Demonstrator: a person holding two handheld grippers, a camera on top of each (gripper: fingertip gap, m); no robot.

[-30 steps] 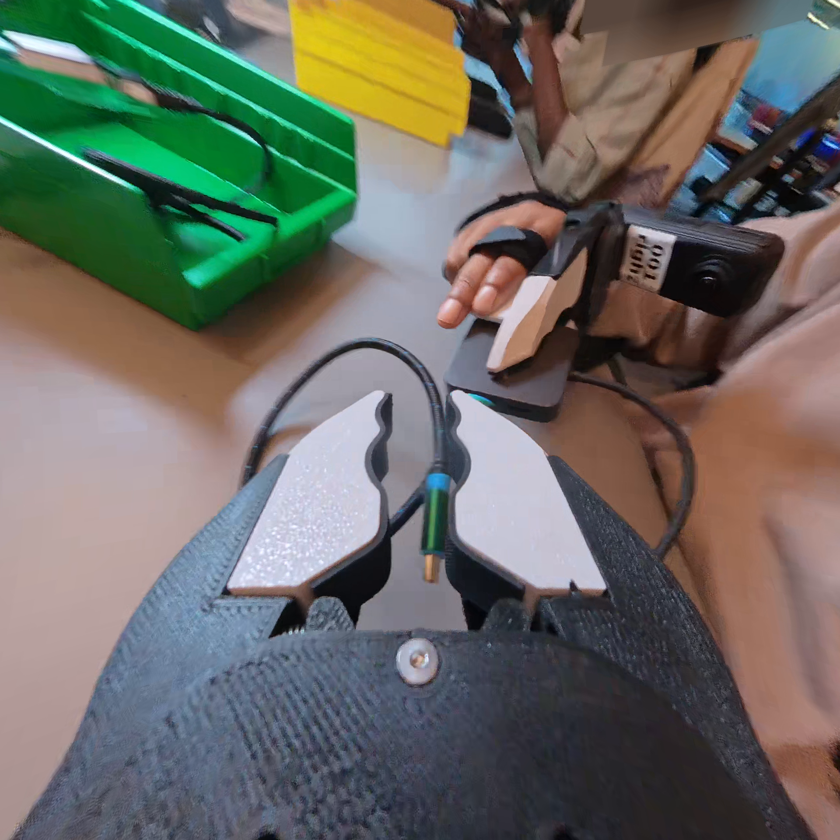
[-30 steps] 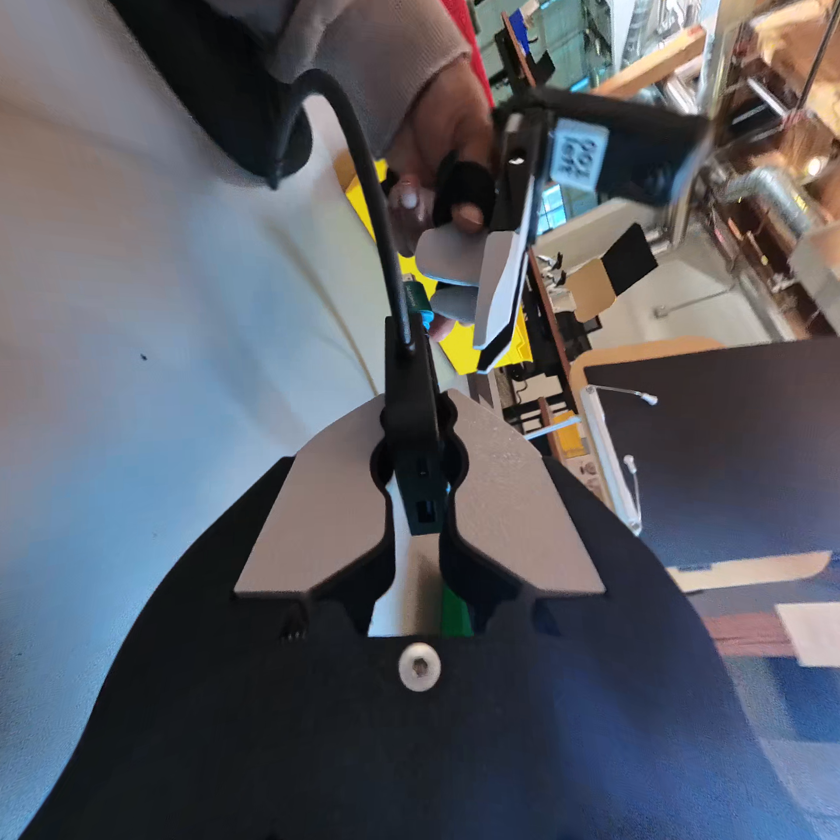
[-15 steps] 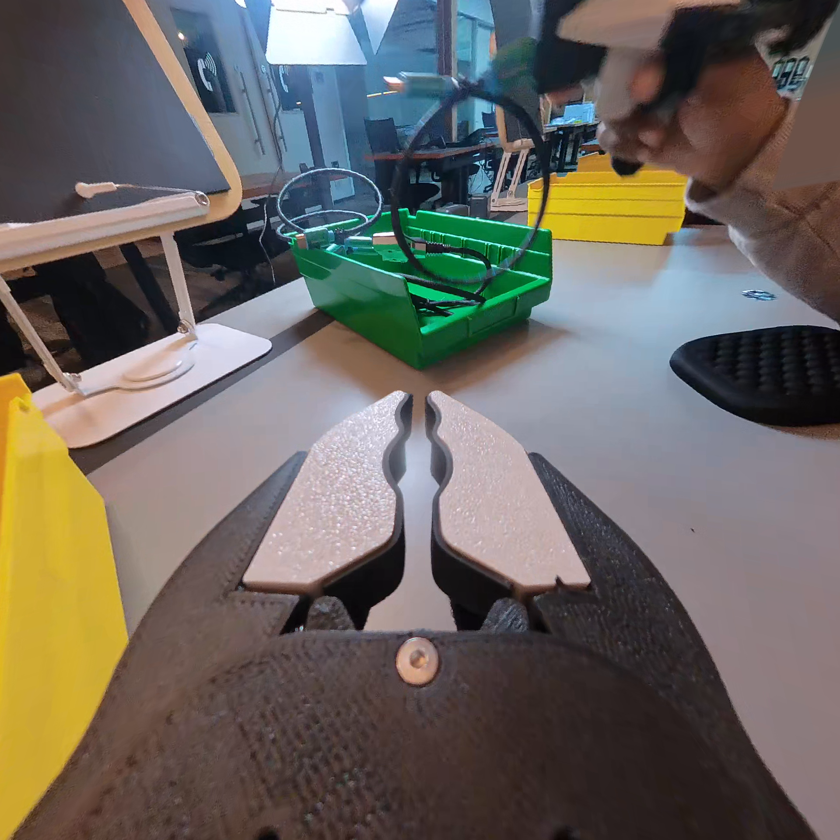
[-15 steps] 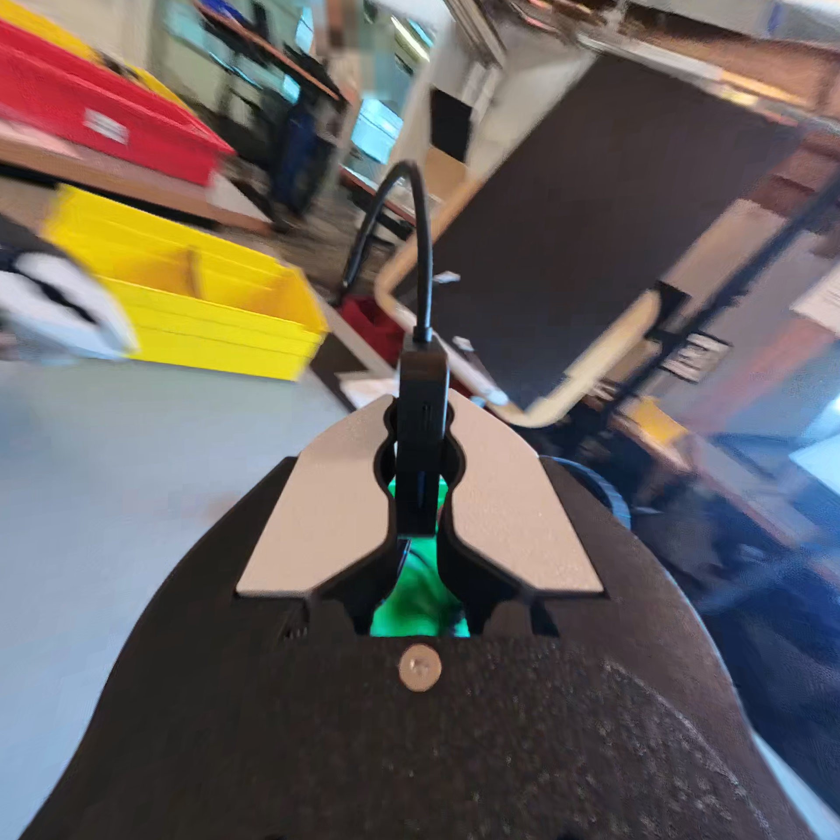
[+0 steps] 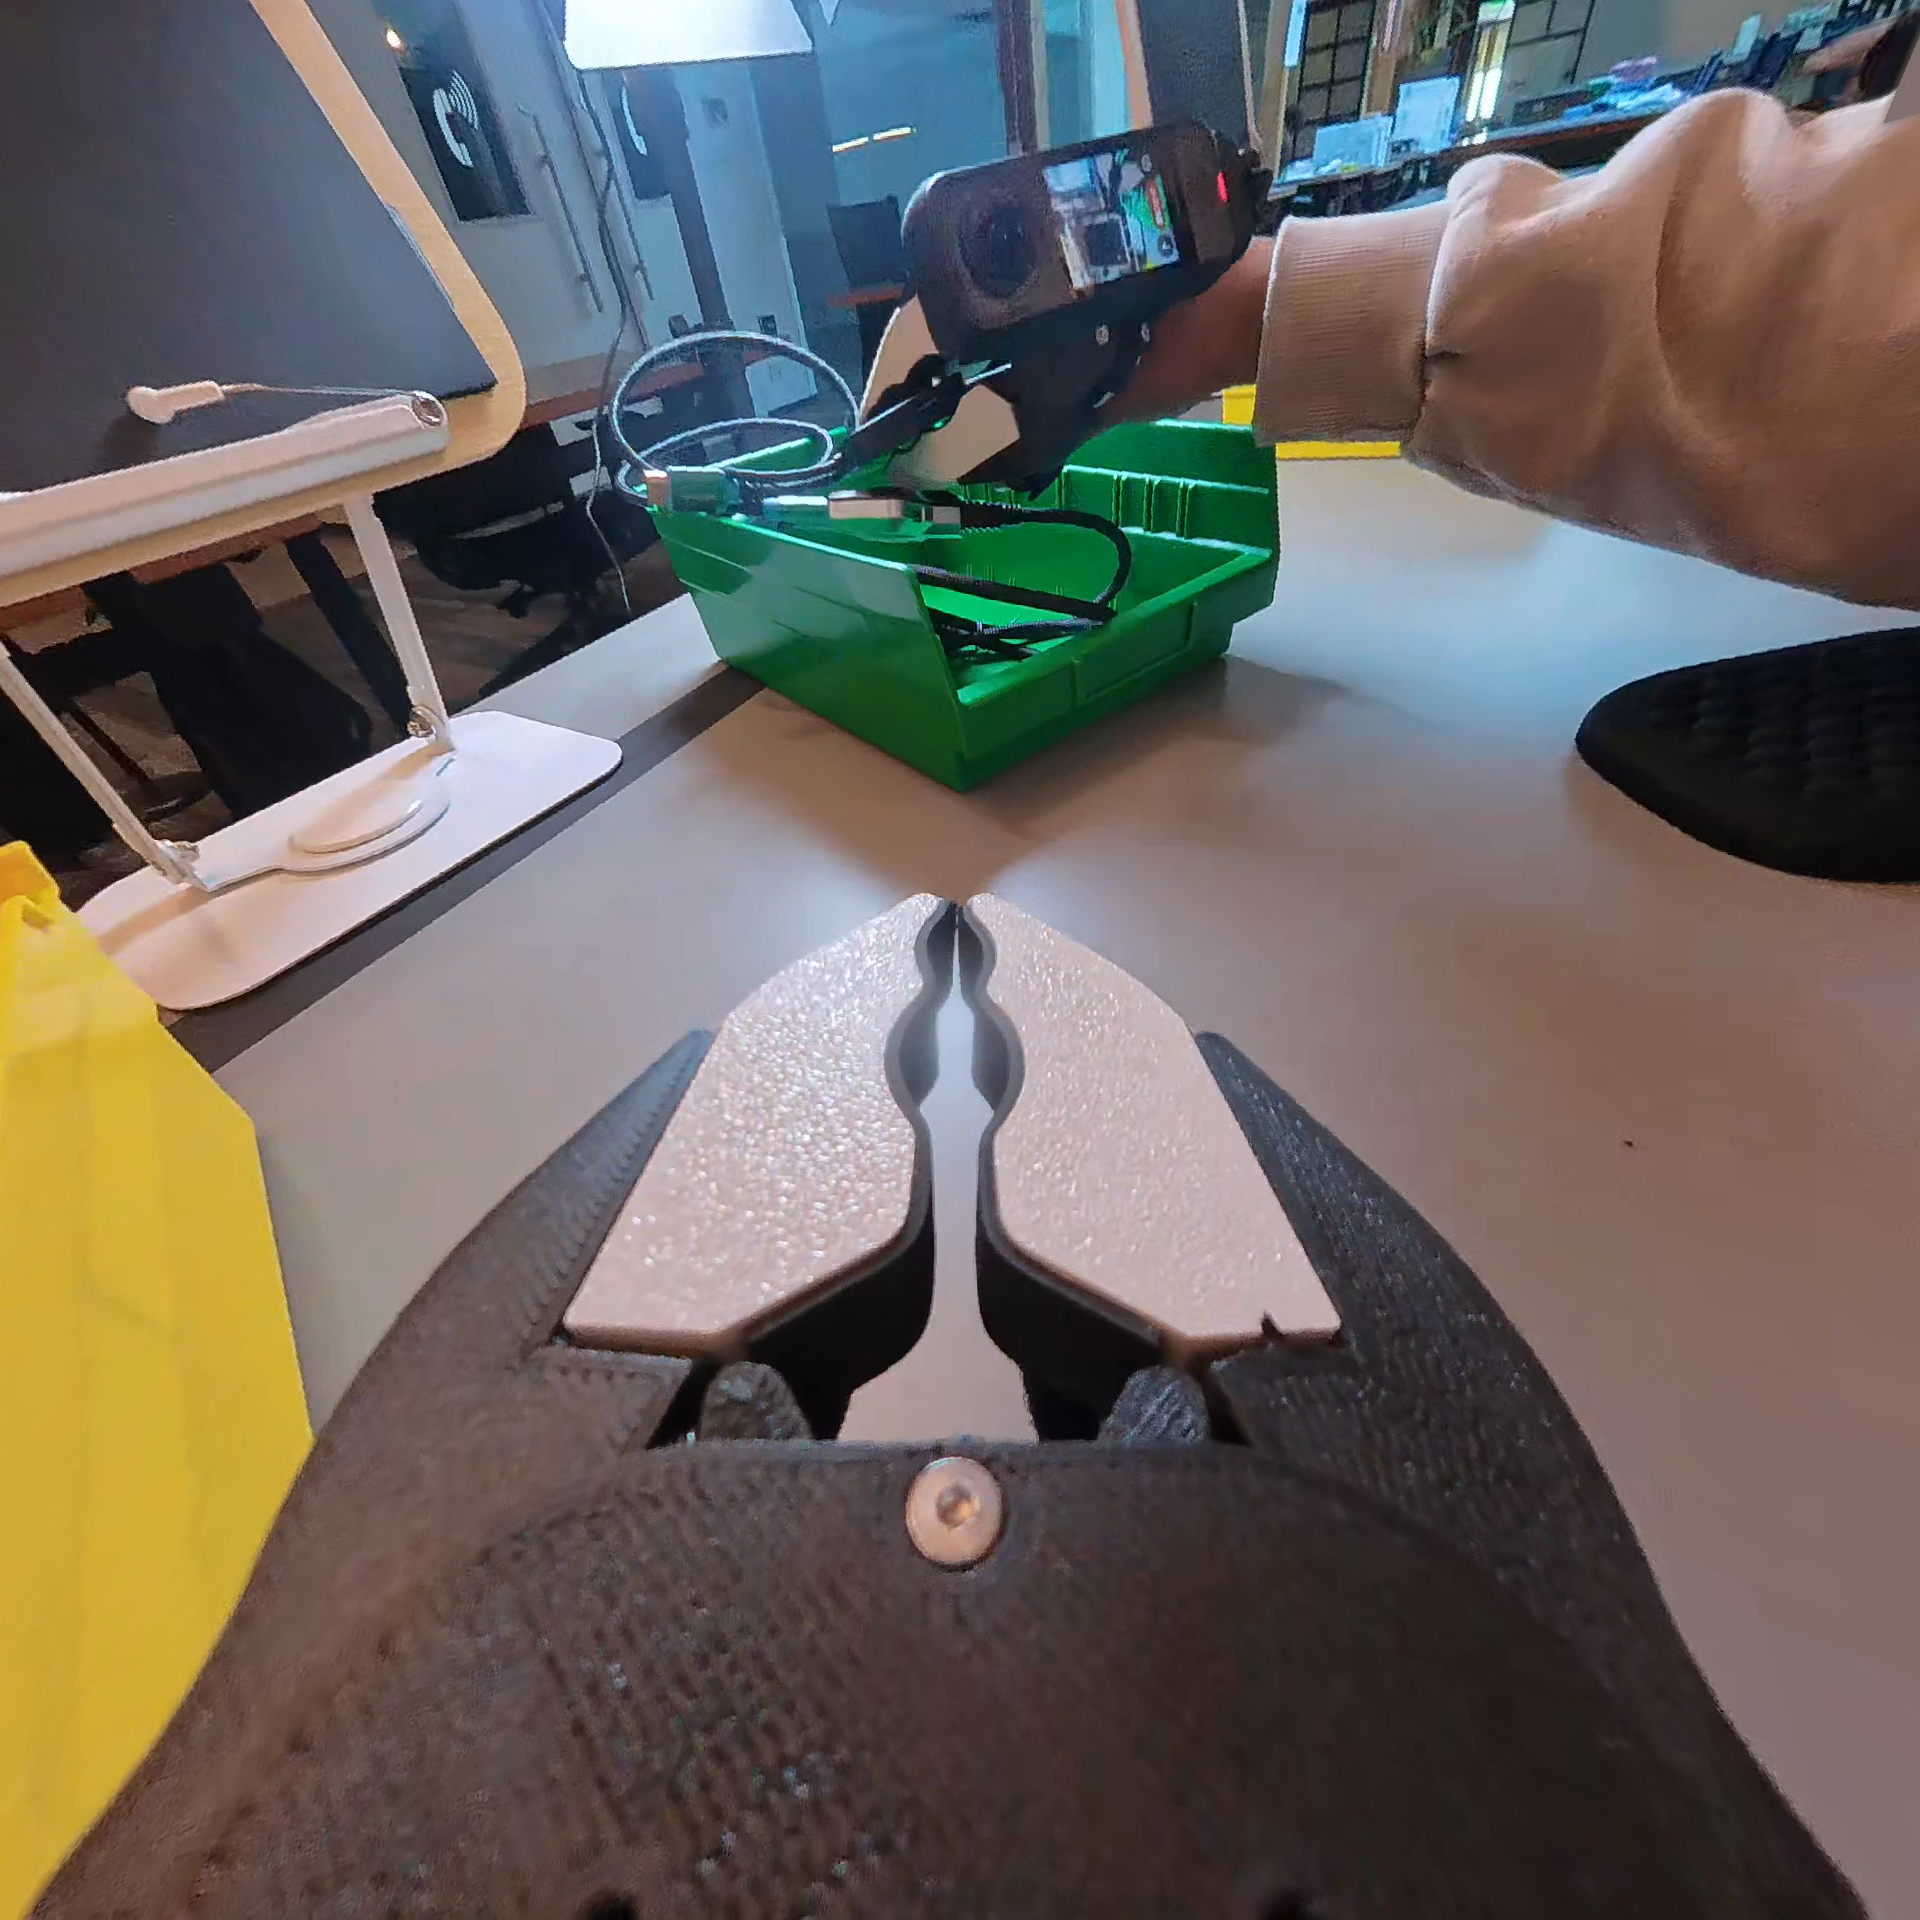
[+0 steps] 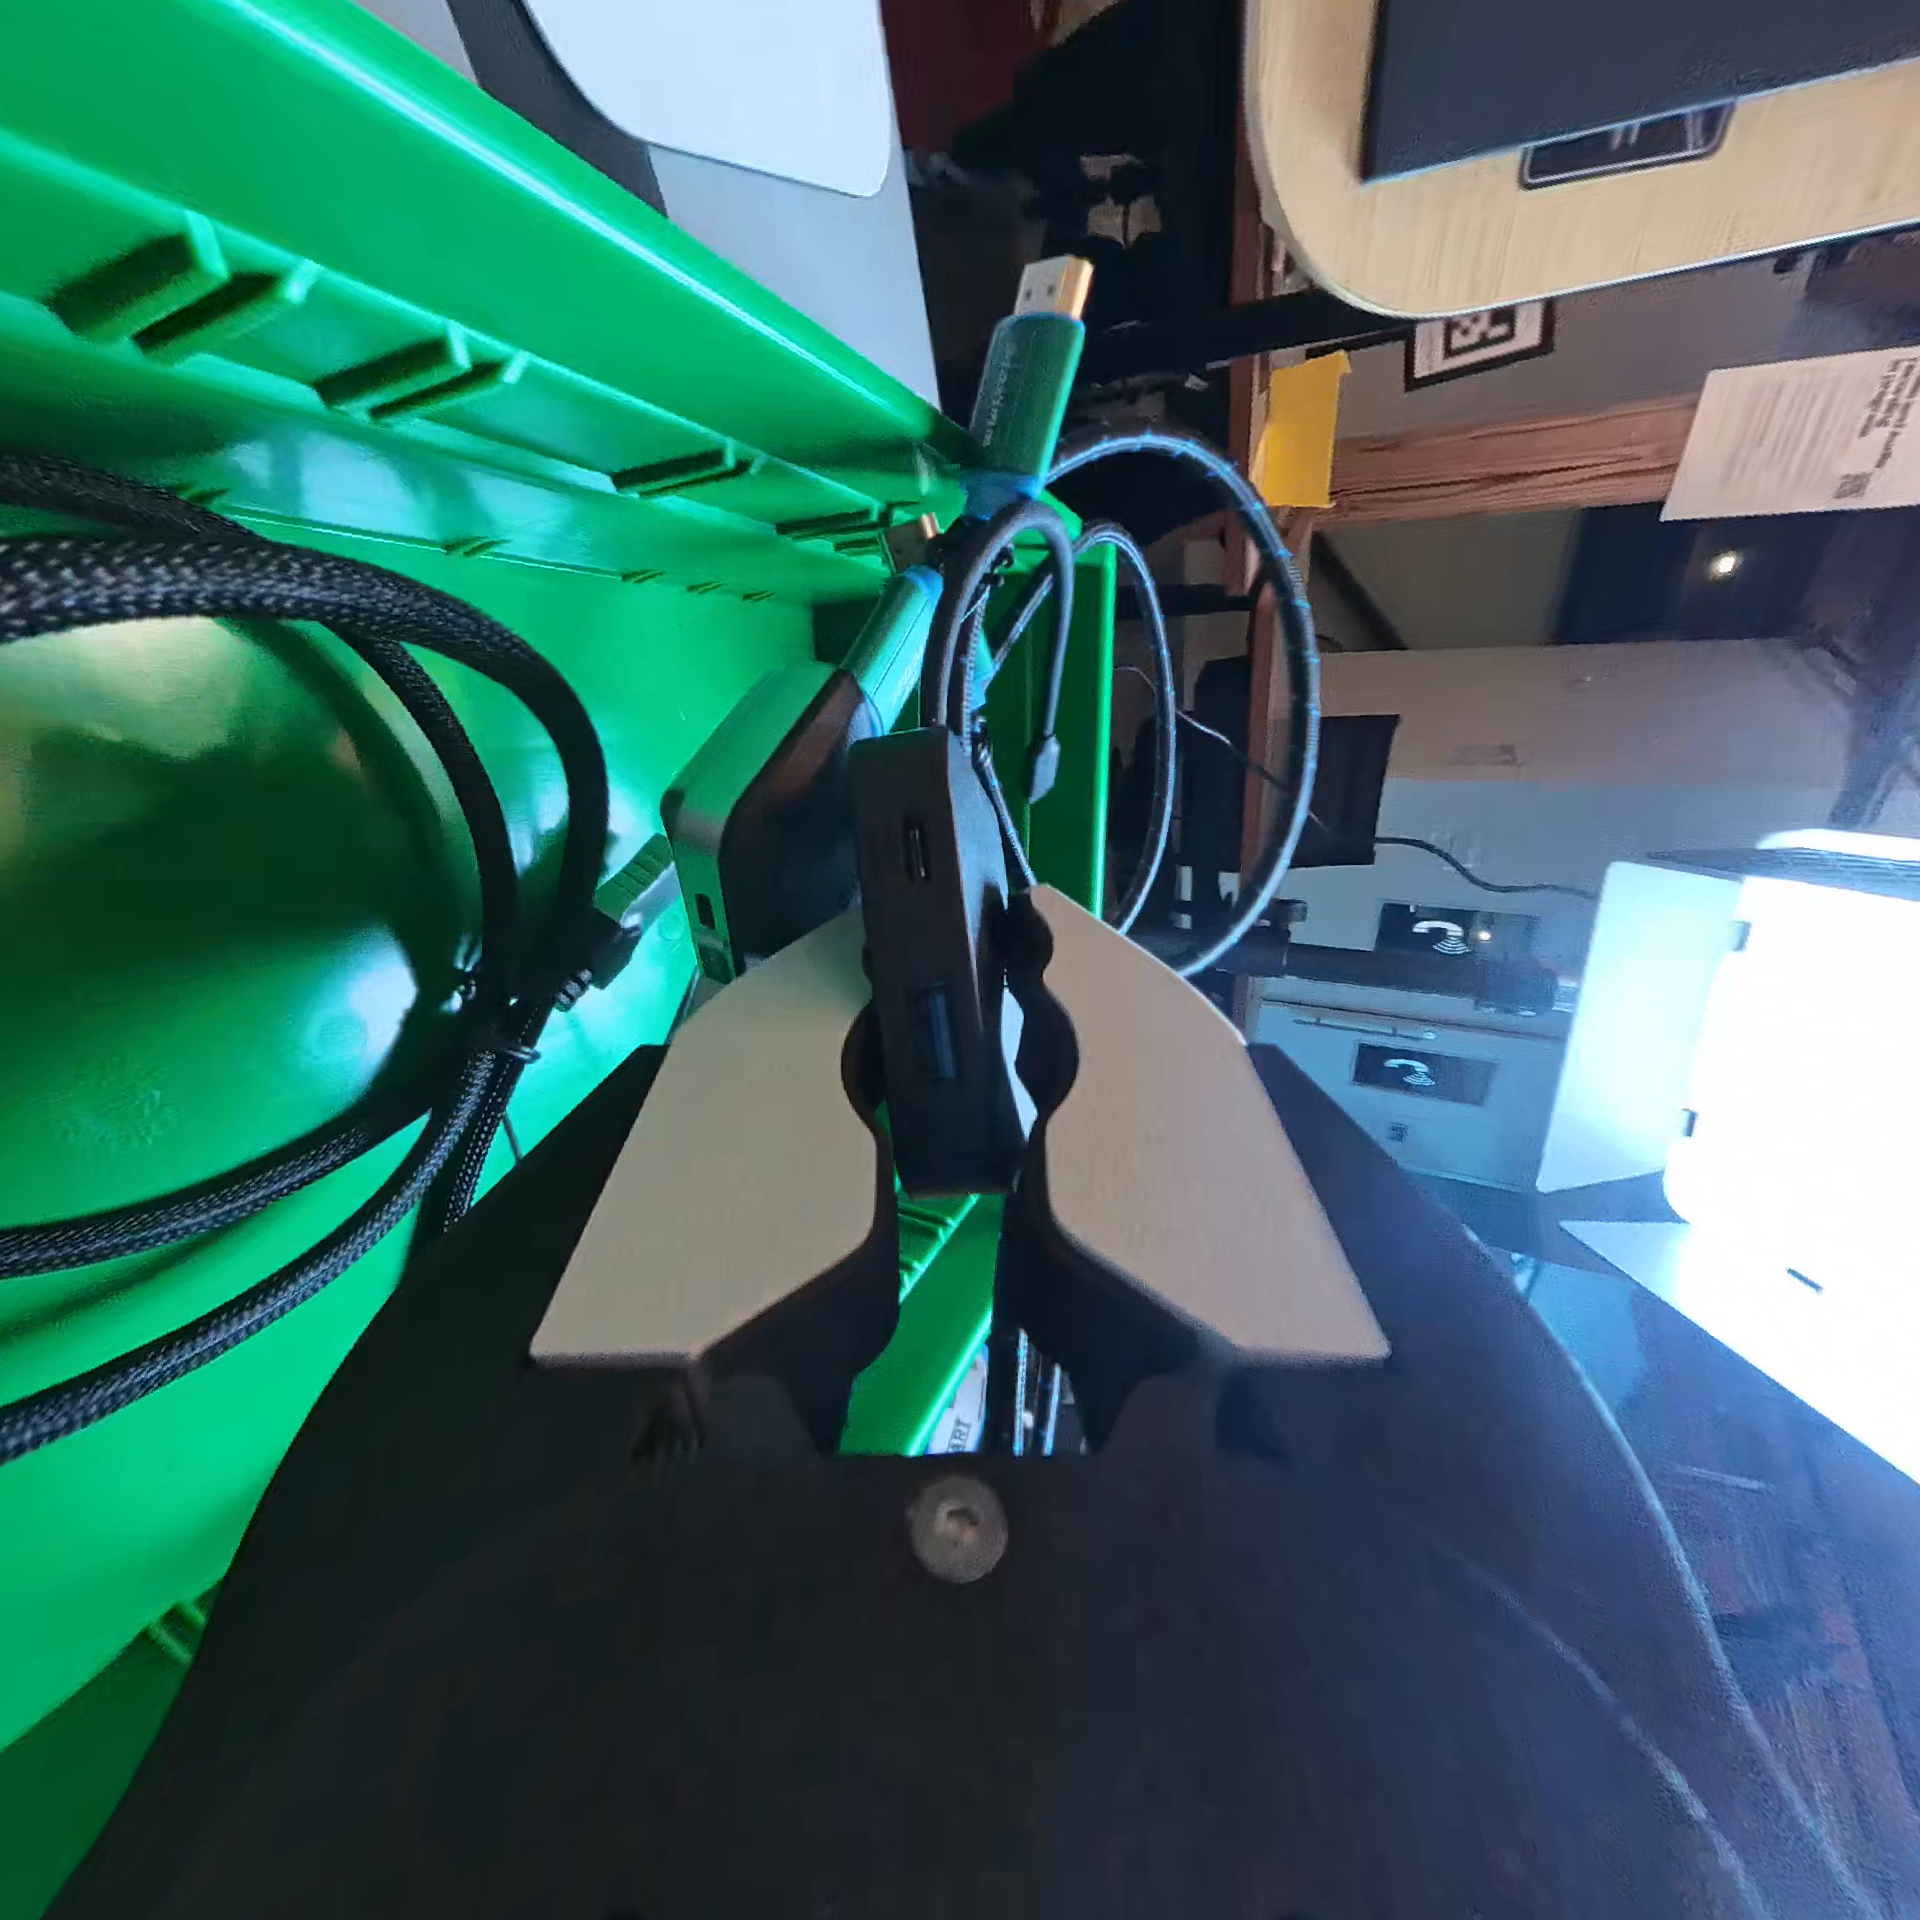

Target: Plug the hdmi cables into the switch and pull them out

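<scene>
Switch carried over the green bin

At 9 o'clock the left gripper point(image 5: 956, 920) rests over the table point(image 5: 1403, 1018), jaws clenched on nothing. Toward 12 o'clock, the right gripper point(image 6: 951, 925) grasps the black switch point(image 6: 940, 997), its long axis running along the fingers, just above the green bin point(image 5: 1039, 665), nearer the green-plugged hdmi cables point(image 6: 1023, 395).

Ahead of the left gripper point(image 5: 958, 920), whose finger pads point(image 5: 790, 1153) are finished in a pale, grainy texture over ribbed black plastic, a smooth matt tabletop point(image 5: 1403, 935) is seen. A glossy green plastic bin point(image 5: 883, 634) is shown beyond it. Beside the right gripper point(image 6: 956, 935), a matt black plastic switch point(image 6: 940, 997) and braided cloth-sheathed cables point(image 6: 436, 665) are seen.
</scene>
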